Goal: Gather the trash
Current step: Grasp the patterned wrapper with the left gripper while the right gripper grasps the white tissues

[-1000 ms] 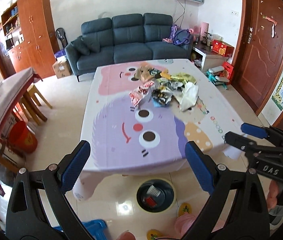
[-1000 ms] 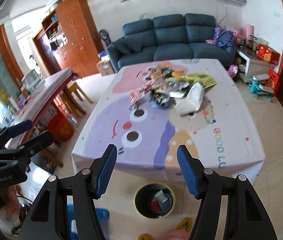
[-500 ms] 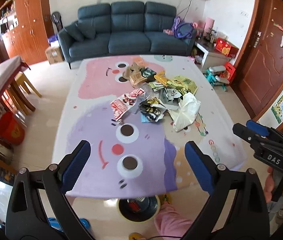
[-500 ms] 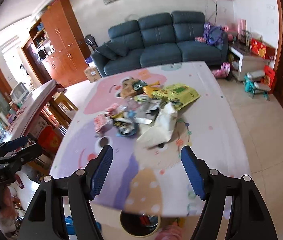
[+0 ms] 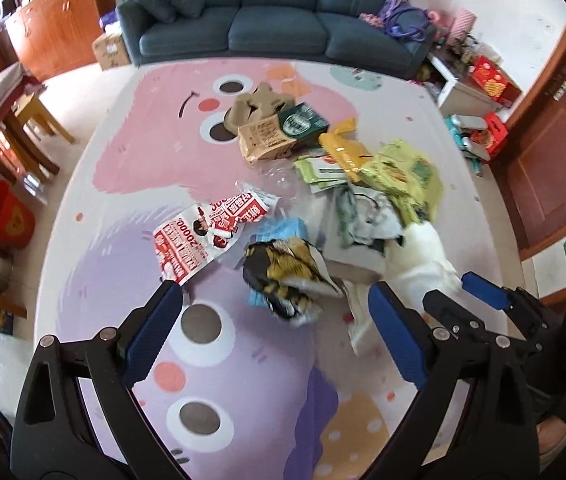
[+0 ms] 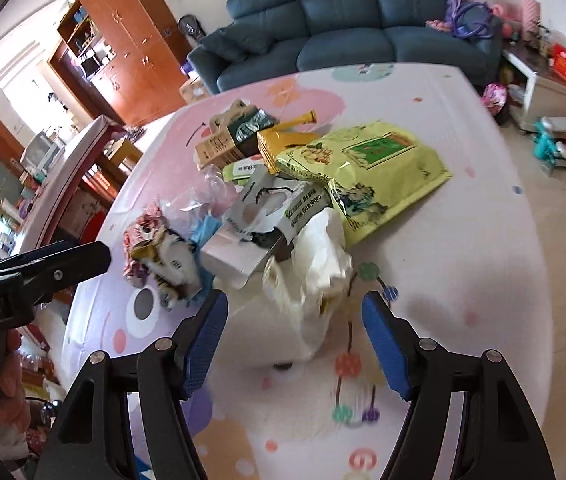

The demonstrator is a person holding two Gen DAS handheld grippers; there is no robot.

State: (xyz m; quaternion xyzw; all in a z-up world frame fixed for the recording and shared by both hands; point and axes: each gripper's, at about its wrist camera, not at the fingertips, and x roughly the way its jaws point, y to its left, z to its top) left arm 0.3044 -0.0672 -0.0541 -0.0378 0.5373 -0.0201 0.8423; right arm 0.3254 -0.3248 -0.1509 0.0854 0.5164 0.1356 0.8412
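Note:
A heap of trash lies in the middle of the cartoon tablecloth (image 5: 243,380). It holds a red-and-white printed wrapper (image 5: 207,236), a black-and-gold crumpled packet (image 5: 287,276), a white plastic bag (image 6: 315,280), a yellow-green snack bag (image 6: 367,176) and a brown carton (image 5: 267,140). My left gripper (image 5: 275,336) is open just short of the black-and-gold packet. Over the white bag hovers my right gripper (image 6: 295,340), also open and holding nothing. Each gripper shows at the edge of the other's view.
A dark blue sofa (image 5: 275,8) stands behind the table. A wooden cabinet (image 6: 123,52) and a side table with stools (image 5: 15,120) are on the left, a red bucket (image 5: 7,220) on the floor. Boxes and toys (image 6: 563,128) crowd the right, by a brown door (image 5: 555,152).
Both grippers have moved forward and down over the table toward the trash heap. The floor bin under the table's near edge has dropped out of view. Both stay open.

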